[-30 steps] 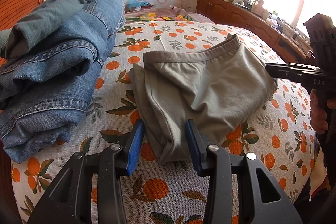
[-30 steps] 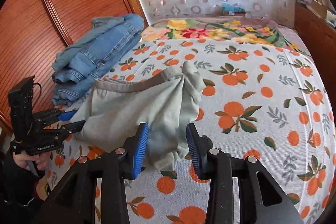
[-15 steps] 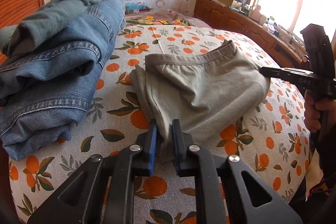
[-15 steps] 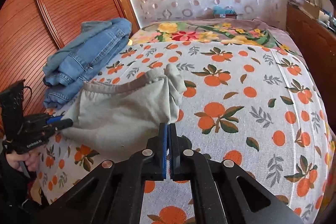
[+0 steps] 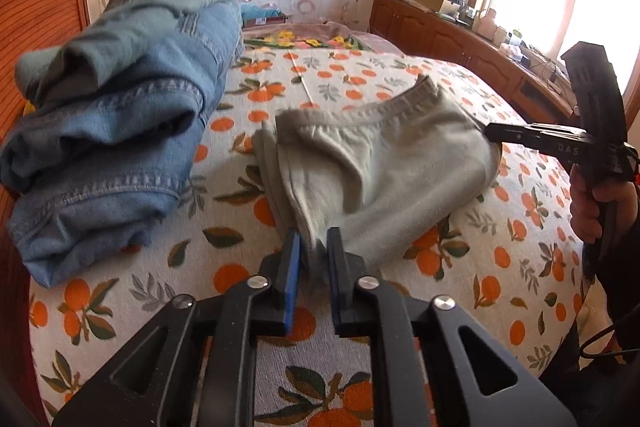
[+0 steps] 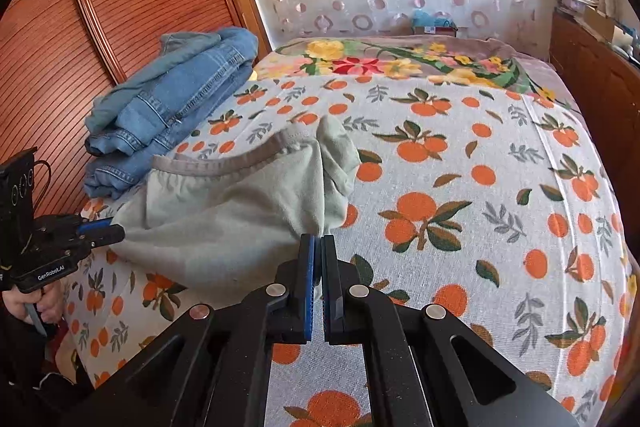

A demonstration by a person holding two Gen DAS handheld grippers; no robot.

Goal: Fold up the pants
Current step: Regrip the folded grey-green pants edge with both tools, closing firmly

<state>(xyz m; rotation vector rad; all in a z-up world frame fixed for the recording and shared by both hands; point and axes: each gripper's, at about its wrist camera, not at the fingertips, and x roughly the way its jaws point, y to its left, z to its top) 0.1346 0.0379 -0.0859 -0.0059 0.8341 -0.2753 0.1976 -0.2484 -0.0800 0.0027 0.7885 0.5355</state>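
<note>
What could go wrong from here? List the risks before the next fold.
1. The left tongs are opening on a thin bunch of the grey pants, so that corner may slip free.
2. The right tongs pinch only the very edge, an easy grip to lose.
3. The folded jeans lie close beside the pants; a wide swing could drag them.

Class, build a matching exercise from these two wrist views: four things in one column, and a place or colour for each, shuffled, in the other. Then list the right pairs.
Column one
1. grey-green pants
2. blue jeans
3. bedspread
4. floral blanket

Column two
A. white with printed oranges and leaves
B. stacked by the ribbed wooden panel
C. at the far end of the bed, beneath the curtain
D. mid-bed, near edge pinched at two corners by grippers

Pairs: 1-D, 2-B, 3-A, 4-C
</note>
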